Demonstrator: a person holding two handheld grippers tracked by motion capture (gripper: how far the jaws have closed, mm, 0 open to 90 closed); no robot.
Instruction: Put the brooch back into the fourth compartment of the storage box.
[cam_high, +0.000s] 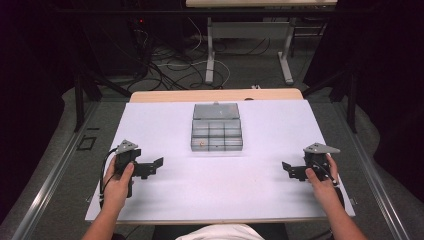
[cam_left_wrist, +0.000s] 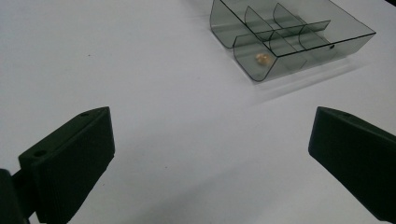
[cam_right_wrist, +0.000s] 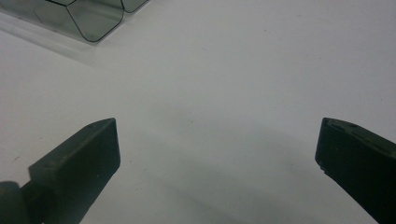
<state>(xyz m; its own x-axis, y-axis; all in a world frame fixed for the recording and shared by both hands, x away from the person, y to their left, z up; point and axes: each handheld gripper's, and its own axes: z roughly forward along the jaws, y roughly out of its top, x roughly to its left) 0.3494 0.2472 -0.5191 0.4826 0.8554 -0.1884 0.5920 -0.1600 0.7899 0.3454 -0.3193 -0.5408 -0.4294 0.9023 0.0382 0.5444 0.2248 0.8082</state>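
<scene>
Tongs spread wide on both sides: left tongs (cam_high: 156, 165) at eight o'clock, right tongs (cam_high: 287, 169) at four, both resting on the counter (cam_high: 165, 125). Box (cam_high: 216, 128) sits centre, open, well apart from both, a small bead (cam_left_wrist: 262, 58) inside.

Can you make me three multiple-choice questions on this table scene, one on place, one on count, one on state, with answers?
1. Where is the clear divided box?
A. mid-table, between both grippers
B. under the left gripper
C. on the floor

2. How many small tan pieces lie in the box?
A. none
B. one
C. five

3. How are the left gripper and right gripper?
A. both open
B. both shut
C. one shut on the box

Answers: 1 A, the high view shows it centred; 2 B, one piece sits in a front compartment; 3 A, wide gaps separate the fingers.
</scene>
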